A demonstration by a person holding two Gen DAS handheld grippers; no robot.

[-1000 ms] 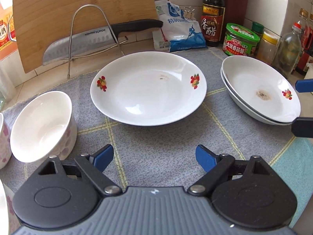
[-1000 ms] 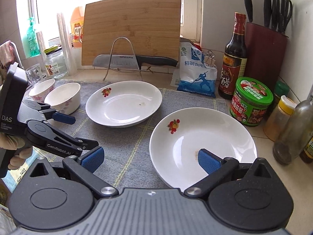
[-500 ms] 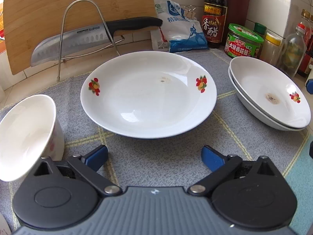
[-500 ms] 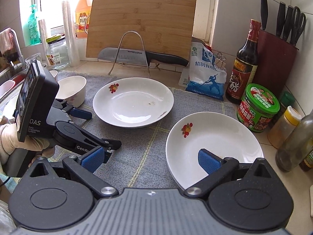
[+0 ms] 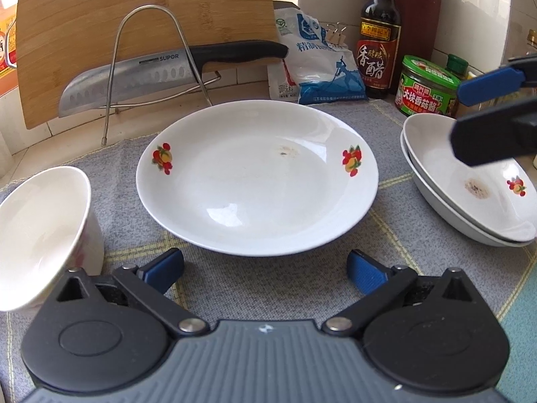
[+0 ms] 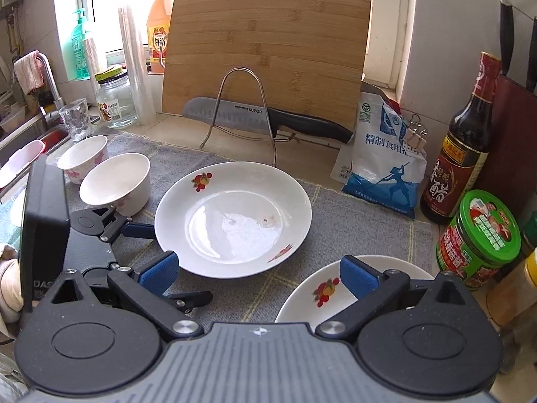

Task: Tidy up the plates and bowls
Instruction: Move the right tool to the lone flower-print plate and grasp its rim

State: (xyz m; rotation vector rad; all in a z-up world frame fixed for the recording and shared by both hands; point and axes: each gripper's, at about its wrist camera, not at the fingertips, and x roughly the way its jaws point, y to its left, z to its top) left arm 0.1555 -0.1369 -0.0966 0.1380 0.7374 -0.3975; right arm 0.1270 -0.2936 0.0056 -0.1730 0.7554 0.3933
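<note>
The single plate [image 5: 256, 176] is lying on the grey mat [image 5: 268, 278], just ahead of the left gripper [image 5: 265, 270], whose jaws have just been opening and are being held wide with nothing between them. Right of that plate, two stacked plates [image 5: 470, 198] are resting. The right gripper [image 6: 258, 273] is being held spread and empty, near the single plate's near rim.

My counter runs under a bright window [image 6: 134, 6] — daylight floods in; white tiled wall [image 6: 446, 33] to the right.
</note>
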